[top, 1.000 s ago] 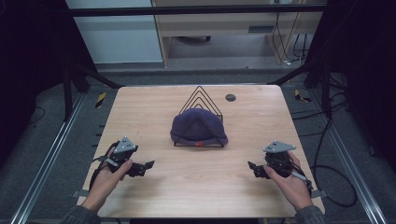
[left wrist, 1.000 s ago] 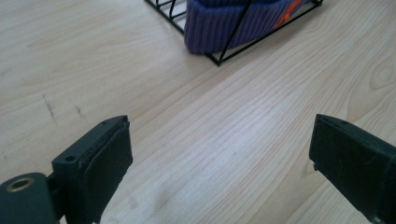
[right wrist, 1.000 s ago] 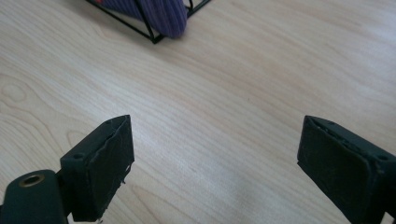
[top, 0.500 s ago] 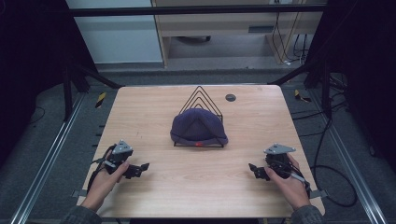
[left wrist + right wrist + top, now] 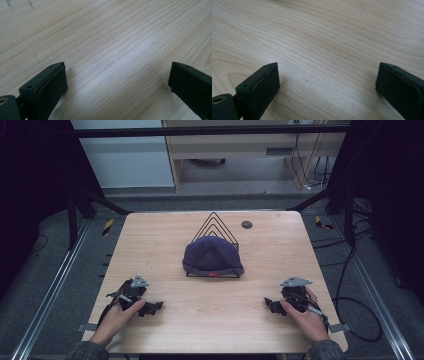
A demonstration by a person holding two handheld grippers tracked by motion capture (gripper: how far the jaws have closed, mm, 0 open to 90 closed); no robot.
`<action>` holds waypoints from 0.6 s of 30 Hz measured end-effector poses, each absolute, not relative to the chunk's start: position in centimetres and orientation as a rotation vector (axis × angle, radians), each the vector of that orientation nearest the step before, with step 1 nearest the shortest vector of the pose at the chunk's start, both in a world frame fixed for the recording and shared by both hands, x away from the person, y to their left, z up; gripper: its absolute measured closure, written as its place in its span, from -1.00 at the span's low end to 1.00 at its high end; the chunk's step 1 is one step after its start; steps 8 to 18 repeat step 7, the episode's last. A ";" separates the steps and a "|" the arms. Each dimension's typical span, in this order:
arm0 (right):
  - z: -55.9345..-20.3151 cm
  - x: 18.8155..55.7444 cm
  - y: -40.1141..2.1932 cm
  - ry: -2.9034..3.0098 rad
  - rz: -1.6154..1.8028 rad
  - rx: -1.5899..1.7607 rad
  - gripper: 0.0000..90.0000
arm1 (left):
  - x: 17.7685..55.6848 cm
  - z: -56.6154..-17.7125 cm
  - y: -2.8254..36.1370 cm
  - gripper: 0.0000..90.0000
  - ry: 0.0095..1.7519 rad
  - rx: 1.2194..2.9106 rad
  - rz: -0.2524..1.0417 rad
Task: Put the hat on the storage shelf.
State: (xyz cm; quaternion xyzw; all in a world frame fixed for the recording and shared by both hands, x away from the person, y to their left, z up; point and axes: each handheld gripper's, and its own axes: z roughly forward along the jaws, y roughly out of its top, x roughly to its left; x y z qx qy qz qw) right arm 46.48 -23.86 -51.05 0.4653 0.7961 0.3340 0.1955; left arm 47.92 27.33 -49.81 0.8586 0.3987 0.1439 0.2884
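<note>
A dark blue cap (image 5: 212,257) rests on a black wire stand (image 5: 215,222) at the middle of the wooden table (image 5: 150,240). My left gripper (image 5: 151,307) lies low over the table's front left, held in a hand, jaws pointing right. In the left gripper view it (image 5: 116,80) stands open above bare wood. At the front right my right gripper (image 5: 270,304) points left toward the middle. Its jaws (image 5: 328,80) have just been opening wider, and nothing is between them. Both grippers are well short of the cap.
A small dark round disc (image 5: 246,224) sits near the table's far edge, right of the stand. Metal frame rails (image 5: 55,285) run along both sides of the table. Cables (image 5: 350,310) trail off the right side.
Both hands have sunk closer to the tabletop near its front edge. The cap and stand have not moved.
</note>
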 end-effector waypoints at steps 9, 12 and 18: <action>-51.3 46.3 -23.7 2.206 0.954 1.302 -0.93 | 47.8 -49.9 27.6 -1.00 1.048 2.298 0.377; -51.3 46.3 -23.7 2.206 0.954 1.302 -0.93 | 47.8 -49.9 27.6 -1.00 1.048 2.298 0.377; -51.3 46.3 -23.7 2.206 0.954 1.302 -0.93 | 47.8 -49.9 27.6 -1.00 1.048 2.298 0.377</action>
